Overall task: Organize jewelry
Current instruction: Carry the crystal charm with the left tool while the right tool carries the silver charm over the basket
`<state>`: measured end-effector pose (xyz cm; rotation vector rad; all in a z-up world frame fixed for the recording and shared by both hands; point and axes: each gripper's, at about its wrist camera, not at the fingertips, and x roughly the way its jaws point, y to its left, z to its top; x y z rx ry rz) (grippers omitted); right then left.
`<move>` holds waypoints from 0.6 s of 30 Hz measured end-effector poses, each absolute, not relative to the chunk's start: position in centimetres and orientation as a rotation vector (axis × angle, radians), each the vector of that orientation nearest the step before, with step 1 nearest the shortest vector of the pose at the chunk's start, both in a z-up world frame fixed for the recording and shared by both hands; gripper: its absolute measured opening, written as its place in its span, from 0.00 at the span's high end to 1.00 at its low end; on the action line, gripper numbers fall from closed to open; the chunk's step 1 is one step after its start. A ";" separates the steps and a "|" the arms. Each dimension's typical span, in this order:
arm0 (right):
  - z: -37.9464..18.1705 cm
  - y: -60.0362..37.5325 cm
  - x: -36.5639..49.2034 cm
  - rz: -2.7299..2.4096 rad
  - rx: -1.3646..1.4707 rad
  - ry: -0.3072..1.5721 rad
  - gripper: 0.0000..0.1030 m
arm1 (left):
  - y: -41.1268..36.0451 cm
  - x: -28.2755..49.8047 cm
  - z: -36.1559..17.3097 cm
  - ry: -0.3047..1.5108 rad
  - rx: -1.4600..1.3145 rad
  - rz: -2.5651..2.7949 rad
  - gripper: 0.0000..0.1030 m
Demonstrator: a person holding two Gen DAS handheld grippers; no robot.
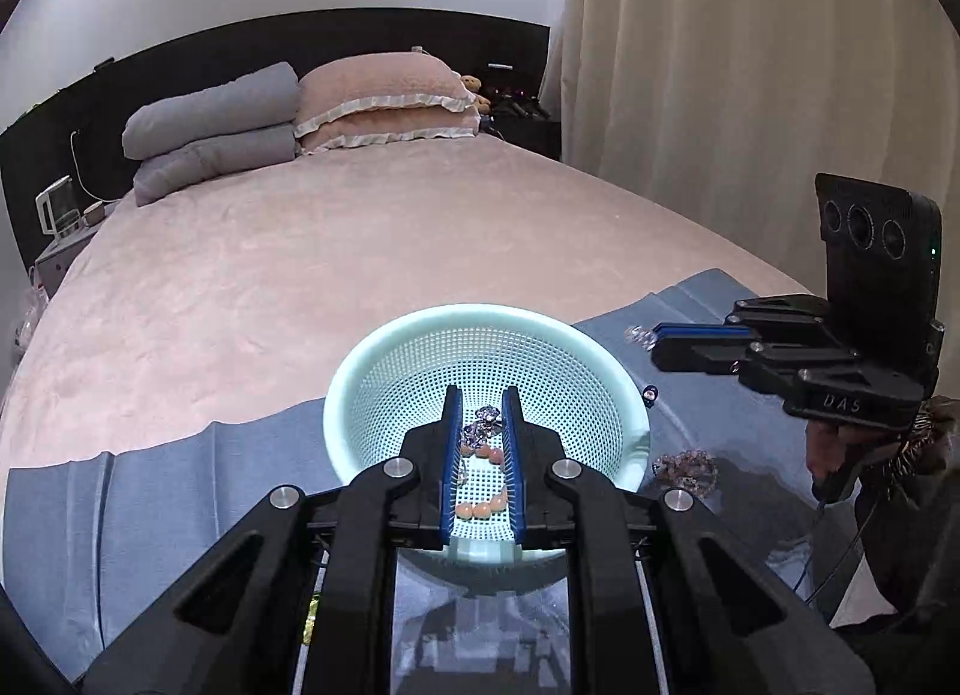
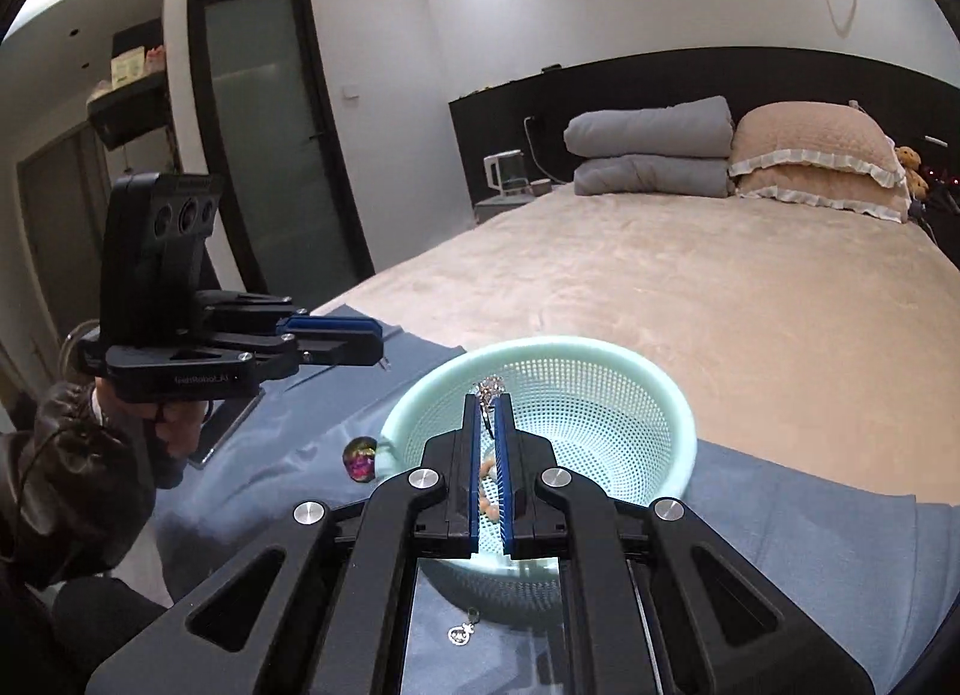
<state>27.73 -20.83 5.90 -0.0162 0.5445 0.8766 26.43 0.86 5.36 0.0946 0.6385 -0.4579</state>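
Right wrist view: right fingers [image 2: 491, 389] pinch one sparkly jewel [image 2: 491, 384] above one basket [image 2: 672, 395].

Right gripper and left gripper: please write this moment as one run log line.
right gripper: shut on sparkly jewelry piece, above basket | left gripper: shut, nothing held | basket: holds pink beads
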 end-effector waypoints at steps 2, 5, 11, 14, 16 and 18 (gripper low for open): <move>5.1 -19.9 28.7 0.893 -0.045 0.574 0.95 | 0.3 27.6 4.0 0.670 0.090 -0.466 0.87; 3.8 -18.6 30.3 0.900 -0.088 0.620 0.95 | -0.5 29.5 1.7 0.726 0.099 -0.473 0.87; 1.8 -16.5 34.2 0.844 -0.204 0.742 0.95 | -0.5 32.6 -1.0 0.823 0.105 -0.462 0.87; 0.7 -15.6 36.3 0.794 -0.250 0.828 0.95 | -1.1 33.9 -1.3 0.875 0.143 -0.473 0.87; 0.0 -14.7 37.3 0.787 -0.279 0.884 0.95 | -1.3 34.8 -1.5 0.921 0.172 -0.460 0.87; -0.5 -13.9 37.9 0.776 -0.322 0.916 0.95 | -1.2 35.9 -1.6 0.963 0.172 -0.440 0.87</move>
